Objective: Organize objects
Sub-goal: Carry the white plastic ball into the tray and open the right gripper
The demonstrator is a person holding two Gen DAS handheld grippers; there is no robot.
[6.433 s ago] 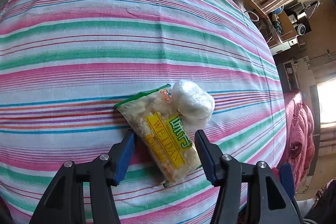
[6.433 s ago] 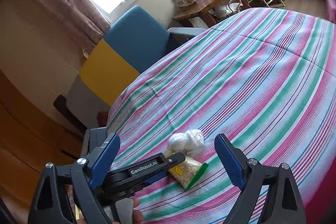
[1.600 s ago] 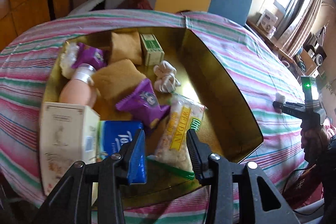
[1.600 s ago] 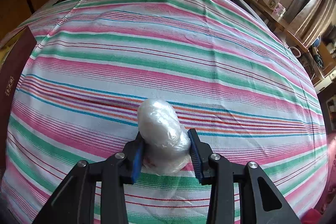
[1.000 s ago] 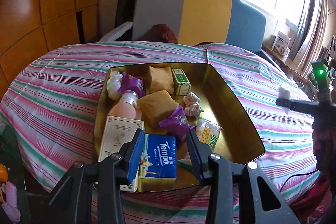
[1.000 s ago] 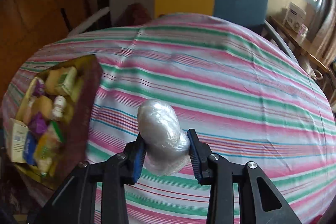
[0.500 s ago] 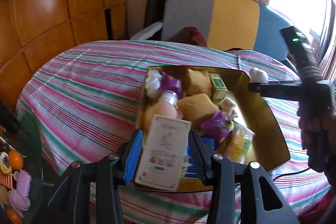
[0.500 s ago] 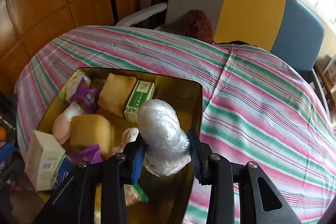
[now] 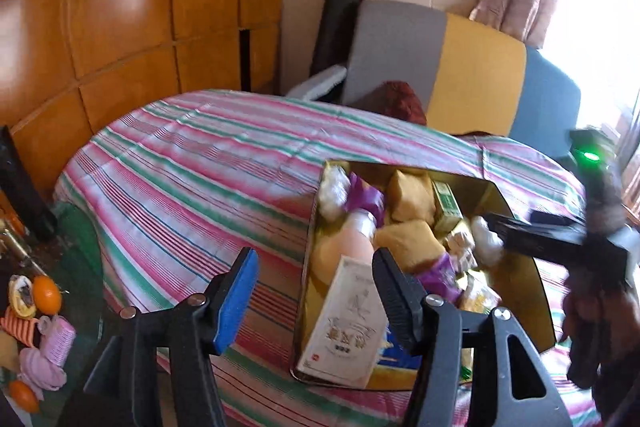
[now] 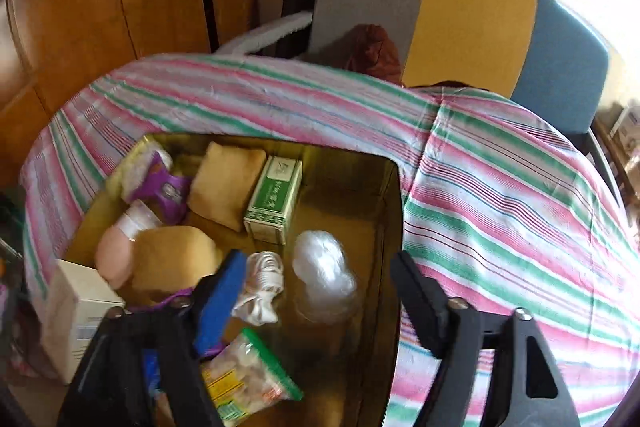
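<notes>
So your right tongs (image 10: 316, 291) are spread wide with nothing between the jaws, and the plastic wad (image 10: 324, 267) sits in the gold box (image 10: 394, 227), right in the gap ahead of them, just beside the white cord bundle (image 10: 262, 285) and near the box's right wall. It looks free of both pads, though the blur makes that a bit hard to call. Its long axis runs roughly along the tongs' reach, away from you.

Your left tongs (image 9: 316, 291) are open too, empty, hovering over the box's left edge with the white carton (image 9: 348, 323) just past the right pad.

My guess is the drop is done, so the right hand, being the nearer one, just needs to back straight out without clipping the wad or the wall. Tabletop (image 10: 500, 187) beyond the box shows only striped cloth.
</notes>
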